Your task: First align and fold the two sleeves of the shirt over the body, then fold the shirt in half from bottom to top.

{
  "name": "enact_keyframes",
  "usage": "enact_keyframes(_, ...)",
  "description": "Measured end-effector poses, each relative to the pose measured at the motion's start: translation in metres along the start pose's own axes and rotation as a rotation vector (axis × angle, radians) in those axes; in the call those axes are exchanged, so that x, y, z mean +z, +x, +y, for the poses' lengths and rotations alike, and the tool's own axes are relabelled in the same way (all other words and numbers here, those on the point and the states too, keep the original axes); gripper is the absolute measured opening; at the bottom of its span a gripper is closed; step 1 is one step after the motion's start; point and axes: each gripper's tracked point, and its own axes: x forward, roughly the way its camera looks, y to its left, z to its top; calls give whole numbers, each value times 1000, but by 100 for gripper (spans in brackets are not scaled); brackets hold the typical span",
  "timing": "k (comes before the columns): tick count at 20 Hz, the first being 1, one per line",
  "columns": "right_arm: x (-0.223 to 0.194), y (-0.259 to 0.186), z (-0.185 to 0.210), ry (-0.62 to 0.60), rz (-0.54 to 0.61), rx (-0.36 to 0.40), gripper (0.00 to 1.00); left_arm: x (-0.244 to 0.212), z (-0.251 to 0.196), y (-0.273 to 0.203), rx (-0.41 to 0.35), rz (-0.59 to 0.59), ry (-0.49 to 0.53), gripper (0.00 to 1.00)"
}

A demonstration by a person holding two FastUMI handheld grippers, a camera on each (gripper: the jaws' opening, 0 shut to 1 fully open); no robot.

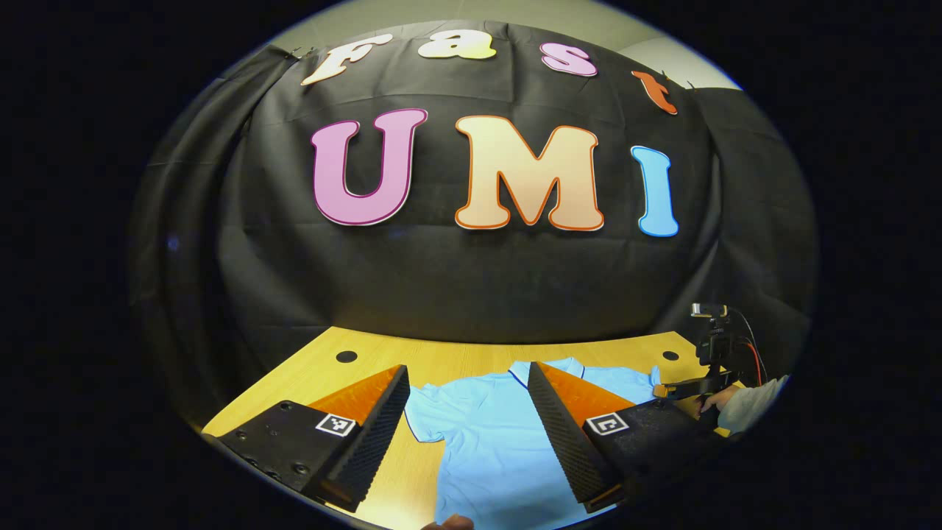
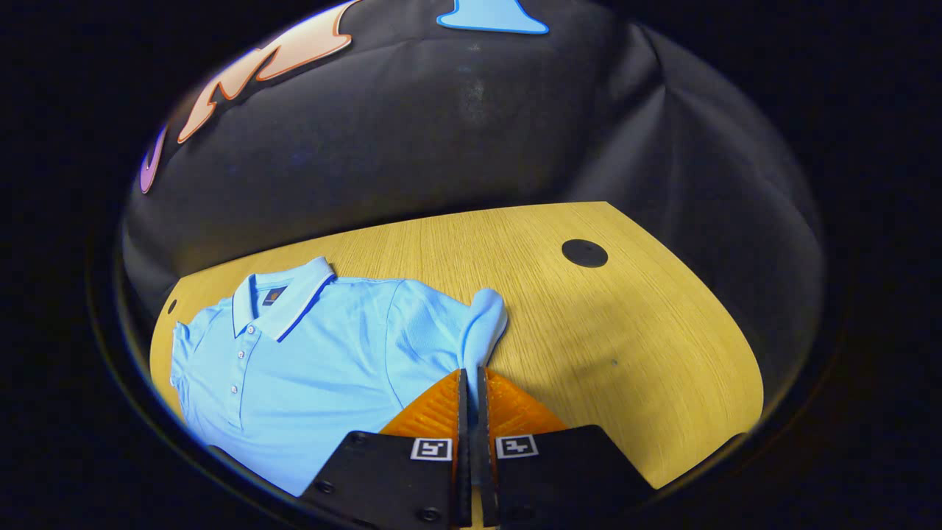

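In the right gripper view, a light blue polo shirt [image 2: 309, 346] of fine knit fabric lay flat on a wooden table [image 2: 589, 331] with a visible straight grain, filling the lower left of the frame. Its collar [image 2: 283, 294], edged with a dark stripe, sat at the upper left of the garment, with a row of small buttons running down the placket below it. The right gripper [image 2: 471, 383] stood at the bottom centre, its two ribbed fingers pressed together on the shirt's sleeve [image 2: 482, 324], whose cuff rose in a soft rounded fold just above the tips. To the right of the sleeve the tabletop ran bare out to its curved edge, broken by one round black cap [image 2: 585, 253] in the upper right.

In the left gripper view, the left gripper [image 1: 467, 386] hung above the shirt [image 1: 486, 434] at the bottom of the frame, its two wedge-shaped, ridged fingers spread wide with nothing between them. The shirt lay beneath, collar toward the cloth wall. At the lower right edge a hand [image 1: 717, 403] in a pale sleeve held the other tool.
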Motion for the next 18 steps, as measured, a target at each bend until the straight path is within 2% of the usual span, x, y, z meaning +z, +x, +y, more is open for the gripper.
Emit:
enact_keyframes(1, 1, -7, 3, 1, 1, 11, 2, -3, 2, -2, 3, 4, -3, 97)
enact_keyframes(3, 12, -16, 13, 2, -32, 36, 2, -2, 6, -2, 13, 2, -6, 97)
enact_keyframes(5, 30, -27, 31, 25, -81, 82, 0, -2, 10, -2, 22, -2, -8, 98)
enact_keyframes(8, 45, -42, 66, 73, -113, 159, 2, -5, 12, -4, 29, 2, -10, 97)
enact_keyframes(12, 34, -48, 119, 113, -89, 256, 2, -10, 16, -5, 34, 11, -6, 97)
enact_keyframes(18, -2, -41, 174, 138, -7, 327, 3, -21, 27, 0, 50, 36, -13, 97)
